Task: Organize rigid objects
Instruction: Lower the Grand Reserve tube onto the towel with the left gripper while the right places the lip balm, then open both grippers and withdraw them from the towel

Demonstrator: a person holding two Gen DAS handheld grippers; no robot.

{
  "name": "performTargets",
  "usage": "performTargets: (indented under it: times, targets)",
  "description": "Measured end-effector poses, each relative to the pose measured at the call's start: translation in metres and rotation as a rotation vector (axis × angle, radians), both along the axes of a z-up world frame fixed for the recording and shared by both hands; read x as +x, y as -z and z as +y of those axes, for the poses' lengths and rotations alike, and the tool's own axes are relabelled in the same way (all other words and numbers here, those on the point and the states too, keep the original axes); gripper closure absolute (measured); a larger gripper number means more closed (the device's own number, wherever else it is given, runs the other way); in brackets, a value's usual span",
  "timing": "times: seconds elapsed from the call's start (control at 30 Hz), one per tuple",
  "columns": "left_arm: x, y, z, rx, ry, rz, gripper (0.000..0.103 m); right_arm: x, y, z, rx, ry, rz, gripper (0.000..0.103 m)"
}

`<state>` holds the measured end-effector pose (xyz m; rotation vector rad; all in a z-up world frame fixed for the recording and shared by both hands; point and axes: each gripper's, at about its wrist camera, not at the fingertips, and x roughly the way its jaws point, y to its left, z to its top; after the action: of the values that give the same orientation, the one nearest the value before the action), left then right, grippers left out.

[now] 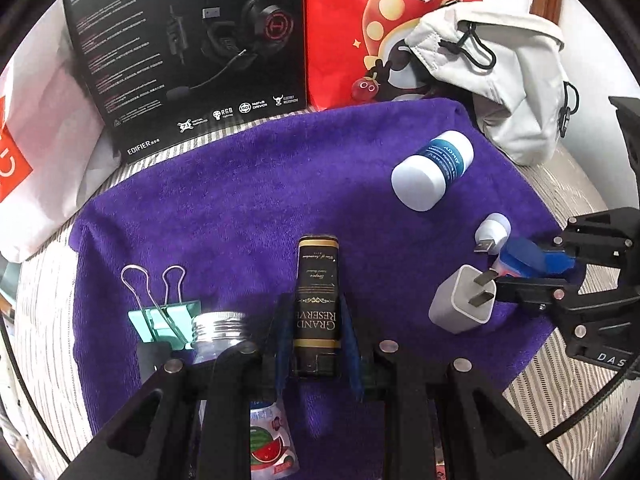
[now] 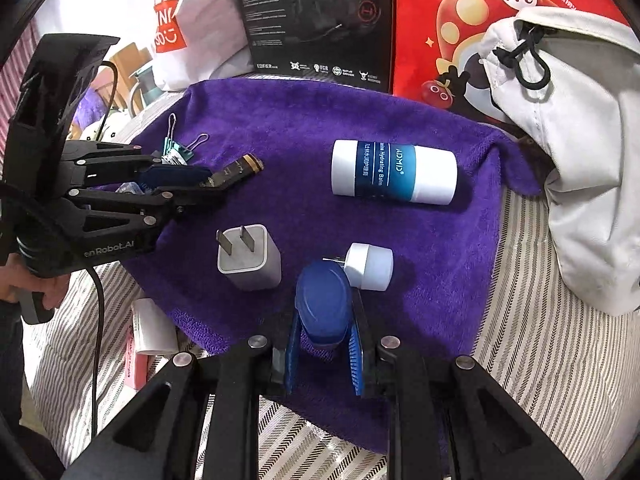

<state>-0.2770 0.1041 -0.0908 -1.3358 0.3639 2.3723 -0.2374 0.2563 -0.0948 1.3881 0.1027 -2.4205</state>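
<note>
We see the left hand-held gripper (image 1: pixel 316 344) low over the purple towel (image 1: pixel 248 208), its blue pads clenched on a black-and-gold tube (image 1: pixel 317 292) that points away from the camera. The right hand-held gripper (image 2: pixel 325 328) sits near the towel's right edge, grasping a blue-capped container (image 2: pixel 324 306) between its pads. From the right wrist view, a hand (image 2: pixel 36 280) grips the left tool's handle. Far back stand a black headset box (image 1: pixel 188 48), a red bag (image 1: pixel 384 28) and a white drawstring pouch (image 1: pixel 508 80). On the towel we have a white-and-blue balm jar (image 2: pixel 394 172) lying on its side, a white plug charger (image 2: pixel 250 258) just left of the right gripper, a small white USB light (image 2: pixel 368 266) touching the blue cap, and a teal binder clip (image 1: pixel 164 316) near left.
</note>
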Motion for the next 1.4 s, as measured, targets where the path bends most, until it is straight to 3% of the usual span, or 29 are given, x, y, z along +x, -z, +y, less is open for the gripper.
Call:
performTargets:
  times: [0.37,0.6,0.73,0.87,1.0,1.13,1.23,1.3,1.4]
  targets:
    - [0.003,0.000,-0.002,-0.007,0.026,-0.011,0.076,-0.004,0.001,0.004,-0.014,-0.042,-0.022,0.081]
    - [0.008,-0.001,-0.003,0.000,0.032,-0.019,0.065,0.005,-0.004,0.014,-0.024,-0.021,-0.046,0.077]
    - [0.012,-0.005,-0.006,0.024,0.021,-0.024,0.062,0.013,-0.010,0.021,-0.010,0.006,-0.030,0.066]
    - [0.017,-0.015,-0.007,0.023,0.006,0.005,0.047,0.016,-0.014,0.028,-0.034,0.026,-0.038,0.066]
    - [0.023,-0.029,-0.010,0.042,-0.001,0.035,0.044,0.024,-0.022,0.028,-0.019,0.034,-0.028,0.066]
    - [0.030,-0.040,-0.013,0.052,-0.013,0.051,0.044,0.038,-0.032,0.031,-0.023,0.052,-0.015,0.059]
    - [0.041,-0.047,-0.015,0.059,-0.021,0.064,0.041,0.055,-0.039,0.033,-0.028,0.074,0.003,0.045]
    - [0.051,-0.049,-0.018,0.065,-0.030,0.068,0.033,0.071,-0.044,0.035,-0.019,0.094,0.018,0.045]
    - [0.072,-0.049,-0.020,0.080,-0.054,0.069,0.031,0.095,-0.048,0.040,-0.035,0.131,0.021,0.044]
